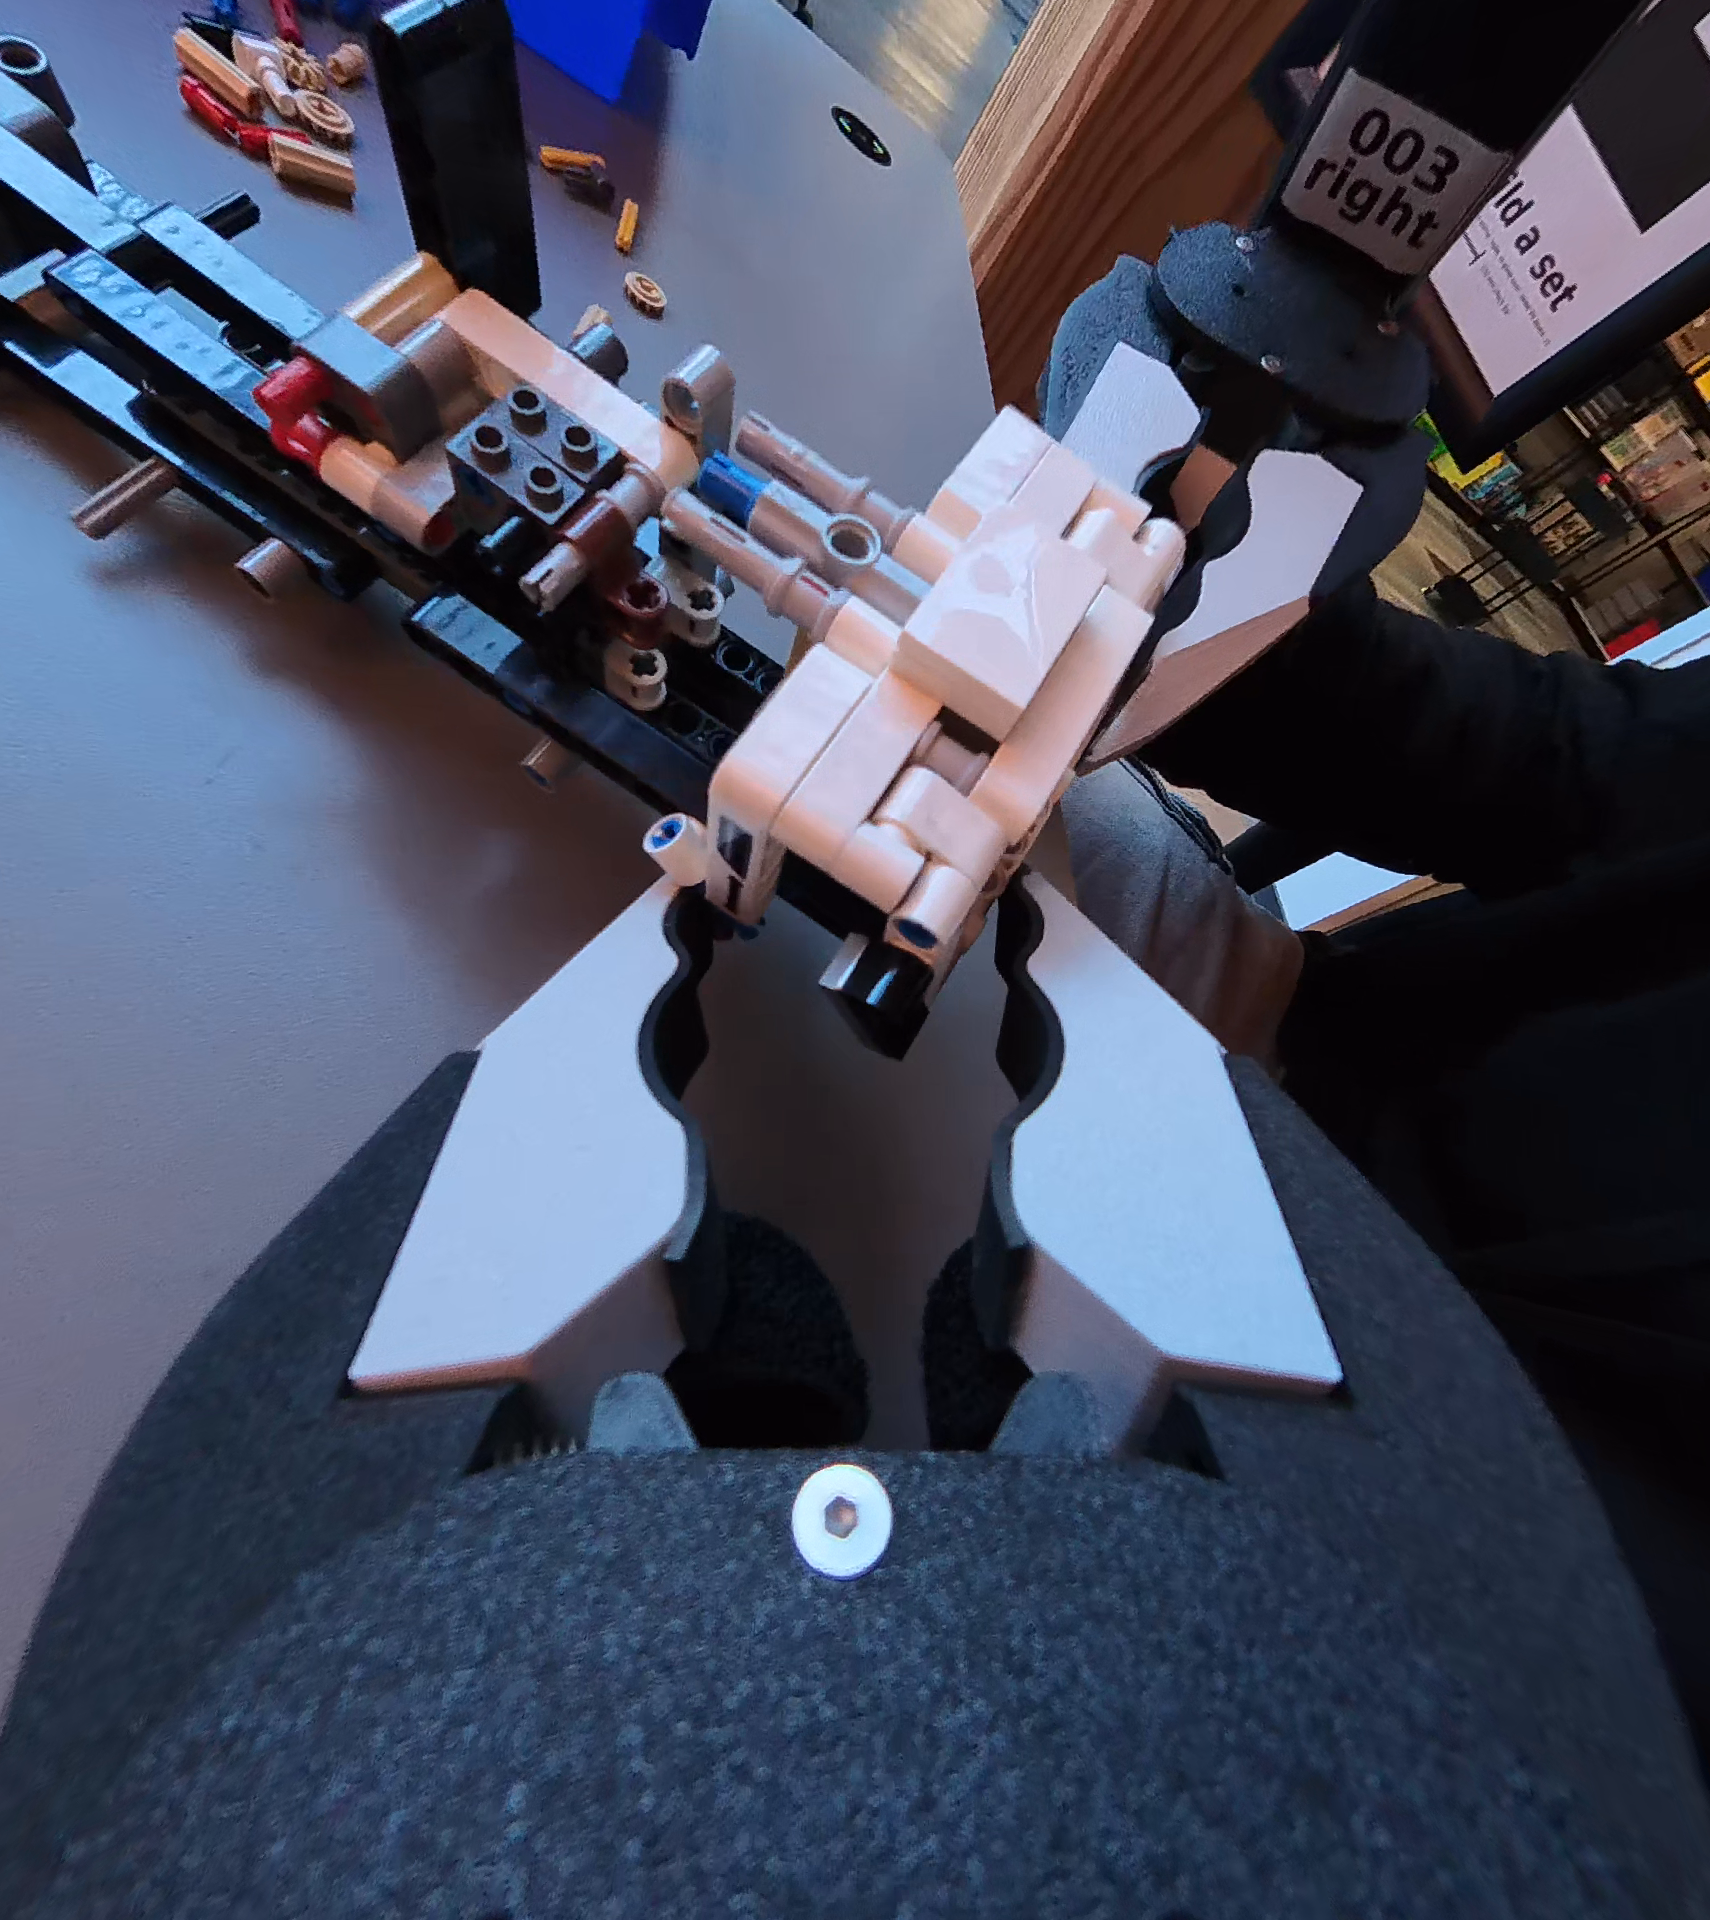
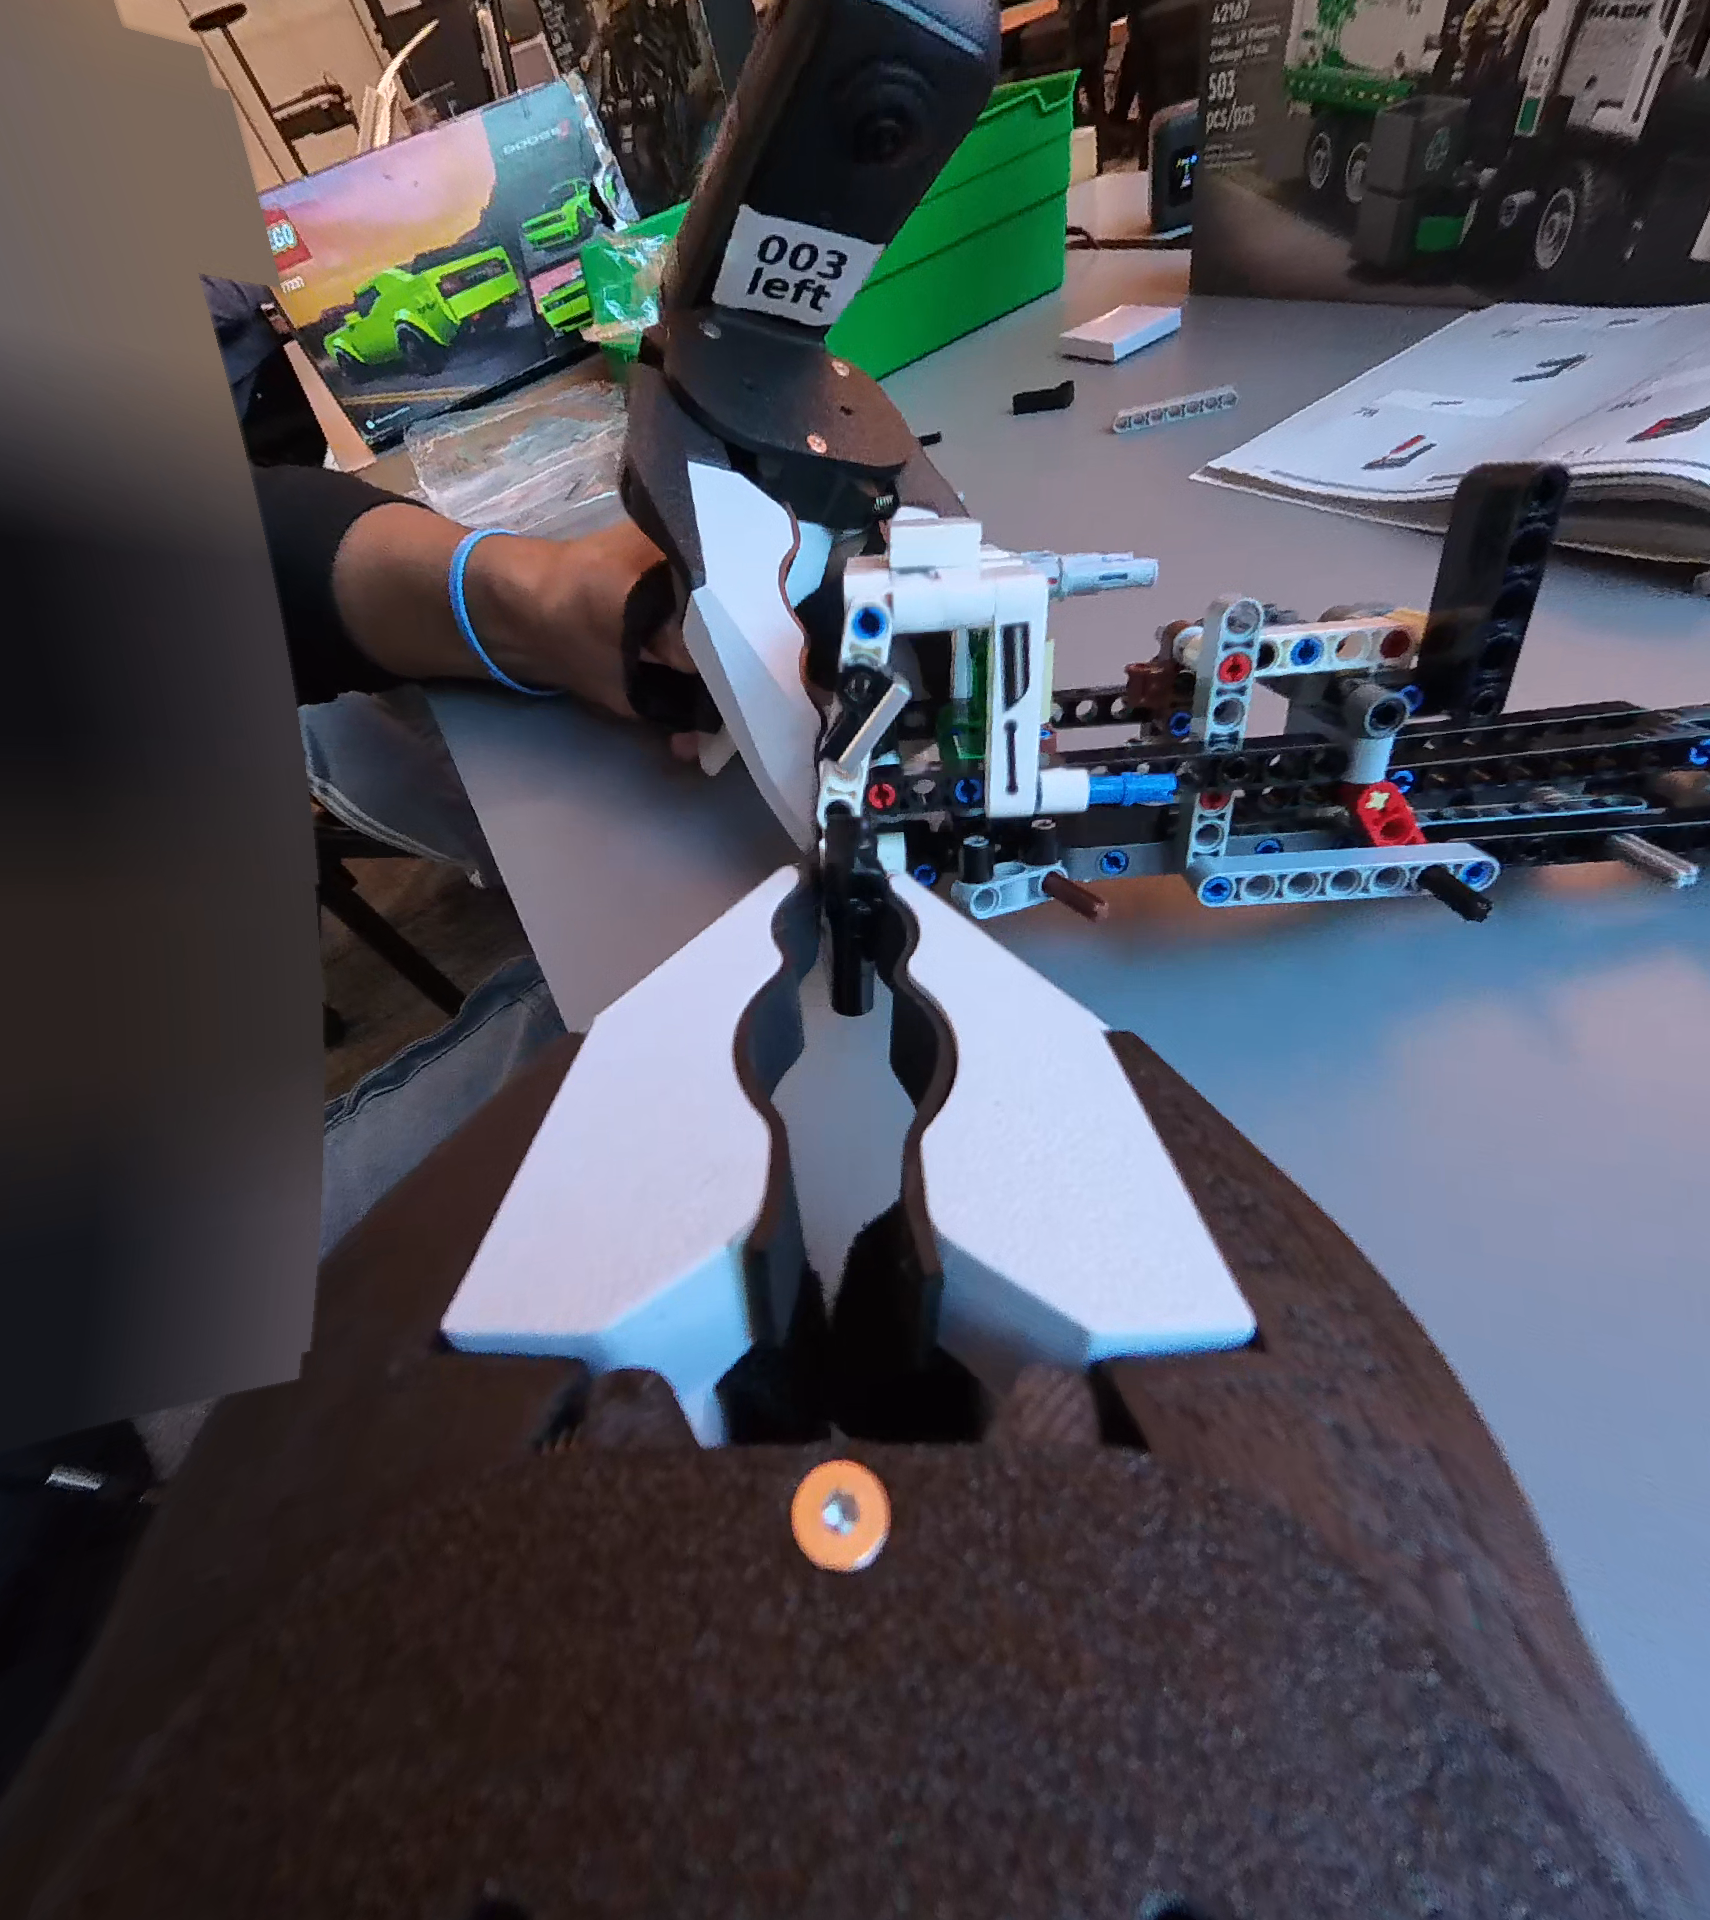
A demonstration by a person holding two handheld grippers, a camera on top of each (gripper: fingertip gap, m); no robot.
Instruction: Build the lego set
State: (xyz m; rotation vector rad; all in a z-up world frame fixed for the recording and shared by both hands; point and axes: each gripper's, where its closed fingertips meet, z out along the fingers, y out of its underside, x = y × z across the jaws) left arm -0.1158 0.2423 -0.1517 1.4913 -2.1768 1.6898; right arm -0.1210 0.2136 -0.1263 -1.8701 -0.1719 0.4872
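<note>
White, smooth-faced bricks form a blocky cab (image 1: 944,665) at the near end of a long black studded-beam chassis (image 1: 207,343) lying on the matte grey counter (image 1: 207,935). In the left wrist view, the left gripper (image 1: 846,914) stands released, its wavy-edged fingers flanking the cab's lower end without clearly pressing it, while the right gripper (image 1: 1235,520) meets the cab from the far side. Loose tan and red pins (image 1: 279,104) lie scattered beyond. In the right wrist view, the right gripper (image 2: 851,914) is clenched on a slim black pin (image 2: 849,935) at the cab's (image 2: 965,665) lower front corner; the left gripper (image 2: 778,665) braces the cab's other side. Judging by this, the pin is being seated, which calls for a straight push while the chassis (image 2: 1453,748) is steadied.
</note>
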